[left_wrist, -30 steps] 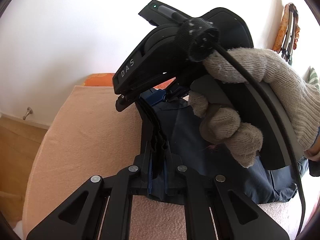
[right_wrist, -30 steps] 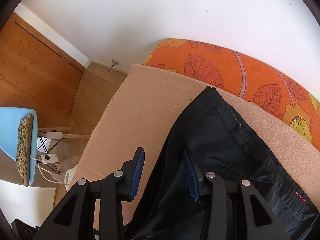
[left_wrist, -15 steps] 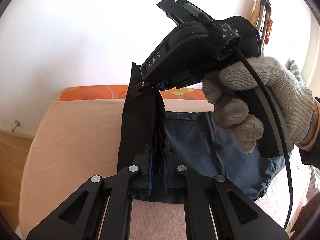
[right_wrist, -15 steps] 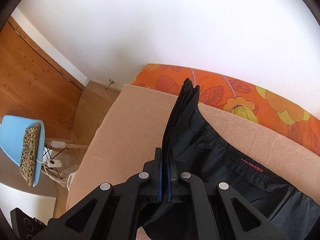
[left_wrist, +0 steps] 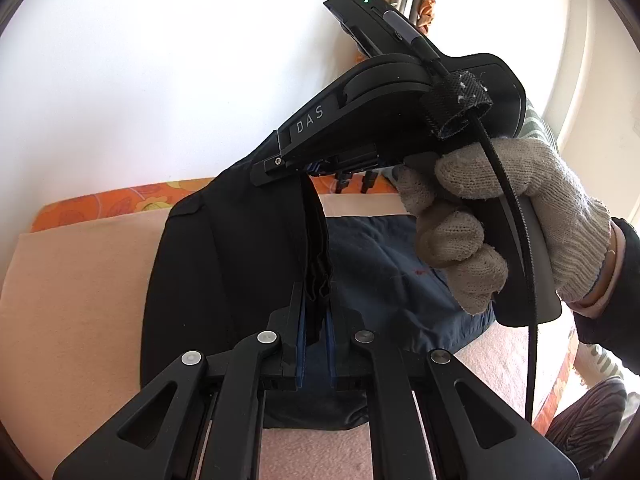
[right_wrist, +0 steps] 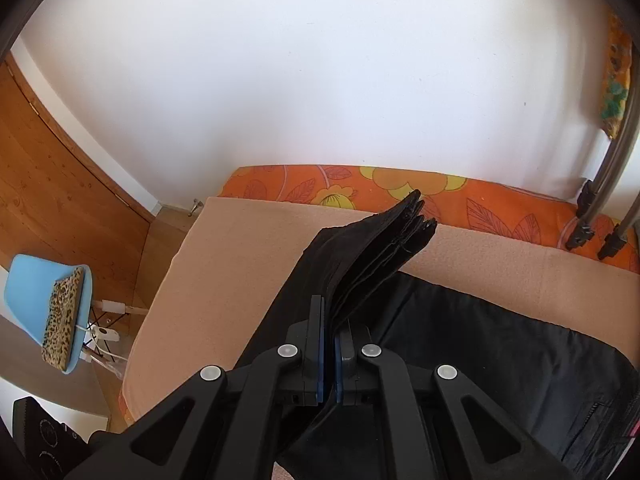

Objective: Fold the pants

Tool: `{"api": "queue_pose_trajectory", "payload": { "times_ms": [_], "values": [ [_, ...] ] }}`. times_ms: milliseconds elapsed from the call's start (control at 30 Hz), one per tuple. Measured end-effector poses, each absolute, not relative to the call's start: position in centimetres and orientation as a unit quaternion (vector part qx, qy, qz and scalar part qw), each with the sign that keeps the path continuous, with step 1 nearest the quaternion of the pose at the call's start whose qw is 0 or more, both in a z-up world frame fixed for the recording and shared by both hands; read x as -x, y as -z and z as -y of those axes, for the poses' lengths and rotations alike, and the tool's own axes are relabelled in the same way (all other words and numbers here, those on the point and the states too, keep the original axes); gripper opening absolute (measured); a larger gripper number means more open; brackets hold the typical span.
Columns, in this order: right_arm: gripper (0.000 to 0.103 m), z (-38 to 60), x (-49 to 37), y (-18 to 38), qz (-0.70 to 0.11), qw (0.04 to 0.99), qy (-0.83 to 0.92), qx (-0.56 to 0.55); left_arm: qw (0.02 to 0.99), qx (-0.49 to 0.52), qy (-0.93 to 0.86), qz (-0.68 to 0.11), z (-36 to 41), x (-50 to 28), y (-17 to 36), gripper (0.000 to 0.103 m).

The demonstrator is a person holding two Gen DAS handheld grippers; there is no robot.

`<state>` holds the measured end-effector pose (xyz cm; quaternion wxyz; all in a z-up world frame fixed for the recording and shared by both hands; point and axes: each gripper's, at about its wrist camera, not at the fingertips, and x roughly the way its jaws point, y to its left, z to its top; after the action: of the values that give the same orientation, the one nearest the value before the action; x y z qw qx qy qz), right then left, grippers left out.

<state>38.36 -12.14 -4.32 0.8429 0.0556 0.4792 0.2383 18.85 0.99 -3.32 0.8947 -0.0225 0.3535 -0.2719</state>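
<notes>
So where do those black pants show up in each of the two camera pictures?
Left wrist view: the black pants hang centre-left, pinched by the left gripper below and the right gripper above.
Right wrist view: they rise from the right gripper at centre and spread lower right.
Shared landmark: the orange floral mattress behind.

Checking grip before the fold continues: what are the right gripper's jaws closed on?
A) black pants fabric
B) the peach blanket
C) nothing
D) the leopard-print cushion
A: in the right wrist view the right gripper pinches a stacked edge of the black pants, lifted above the peach blanket.
</notes>
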Motion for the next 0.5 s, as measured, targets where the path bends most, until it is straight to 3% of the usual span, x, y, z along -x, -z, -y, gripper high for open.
{"api": "queue_pose_trajectory", "payload": {
  "times_ms": [500],
  "values": [
    [0.001,29.5,-33.3,10.0,-0.484,0.857,-0.155,-0.088,0.846,0.006,0.364,-0.390,12.2,-18.1,8.0,0.007]
  ]
}}
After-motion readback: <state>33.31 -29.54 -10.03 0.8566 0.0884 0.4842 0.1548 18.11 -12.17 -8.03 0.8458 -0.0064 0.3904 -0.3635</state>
